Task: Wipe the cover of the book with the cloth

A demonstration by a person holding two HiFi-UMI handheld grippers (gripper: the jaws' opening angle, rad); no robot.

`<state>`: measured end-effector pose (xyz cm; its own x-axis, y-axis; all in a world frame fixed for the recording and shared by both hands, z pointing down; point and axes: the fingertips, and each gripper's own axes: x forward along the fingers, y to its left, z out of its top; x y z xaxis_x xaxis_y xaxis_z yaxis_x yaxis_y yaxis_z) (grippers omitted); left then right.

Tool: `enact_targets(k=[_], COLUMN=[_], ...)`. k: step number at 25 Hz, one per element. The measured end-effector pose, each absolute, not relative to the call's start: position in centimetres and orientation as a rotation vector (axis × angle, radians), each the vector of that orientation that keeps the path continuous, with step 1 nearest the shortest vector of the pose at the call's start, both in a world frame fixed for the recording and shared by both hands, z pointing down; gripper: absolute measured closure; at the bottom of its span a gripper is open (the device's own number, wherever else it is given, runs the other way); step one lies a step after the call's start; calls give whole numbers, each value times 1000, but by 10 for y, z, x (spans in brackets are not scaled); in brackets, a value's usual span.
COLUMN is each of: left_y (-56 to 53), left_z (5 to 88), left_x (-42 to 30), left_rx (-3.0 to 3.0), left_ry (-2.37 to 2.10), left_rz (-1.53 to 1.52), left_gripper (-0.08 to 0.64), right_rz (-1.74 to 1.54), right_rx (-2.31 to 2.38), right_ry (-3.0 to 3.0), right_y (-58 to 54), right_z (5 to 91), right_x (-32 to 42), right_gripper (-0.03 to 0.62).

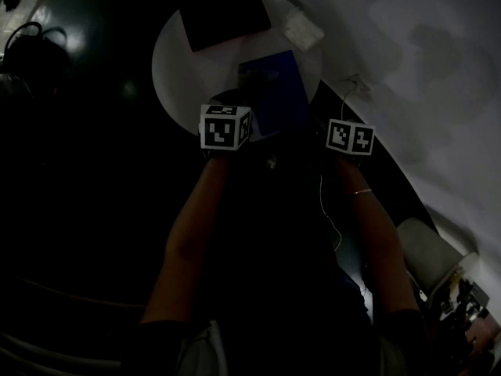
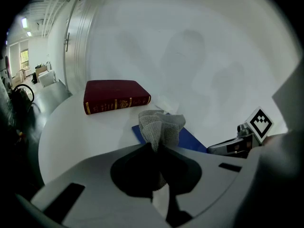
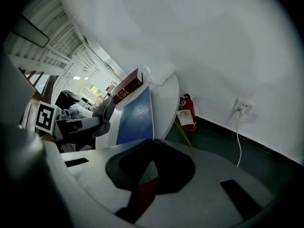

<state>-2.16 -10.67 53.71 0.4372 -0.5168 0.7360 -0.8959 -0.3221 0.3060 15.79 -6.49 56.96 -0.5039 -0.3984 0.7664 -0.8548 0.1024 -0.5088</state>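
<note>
Holding the grey cloth (image 2: 160, 127) bunched up in my left gripper (image 2: 154, 148), pinched tight on it, right over the near end of the blue book (image 2: 189, 140) on the round white counter (image 2: 76, 137). My right gripper (image 3: 151, 144) looks clamped on that book's corner to steady it. Can't tell if the cloth's touching the cover. I'd say the wiping's barely begun, with the whole cover left. A red book (image 2: 114, 96) sits further back.

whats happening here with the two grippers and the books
A person works two handheld grippers at a round white table. The left gripper is shut on a bunched grey cloth, just beside the blue book. The right gripper seems to pinch that book's near edge. A dark red book lies farther back, untouched.
</note>
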Motion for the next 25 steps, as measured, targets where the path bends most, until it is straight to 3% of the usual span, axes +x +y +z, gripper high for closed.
enact_targets(k=[25], left_y=[-122], left_z=[532], left_x=[-1], left_rx=[2027], left_ry=[-1154], left_rz=[649], left_gripper=[526], right_rz=[914], right_rx=[1282], right_ry=[-1913], right_y=[-94], right_z=[580], right_x=[164], right_gripper=[560])
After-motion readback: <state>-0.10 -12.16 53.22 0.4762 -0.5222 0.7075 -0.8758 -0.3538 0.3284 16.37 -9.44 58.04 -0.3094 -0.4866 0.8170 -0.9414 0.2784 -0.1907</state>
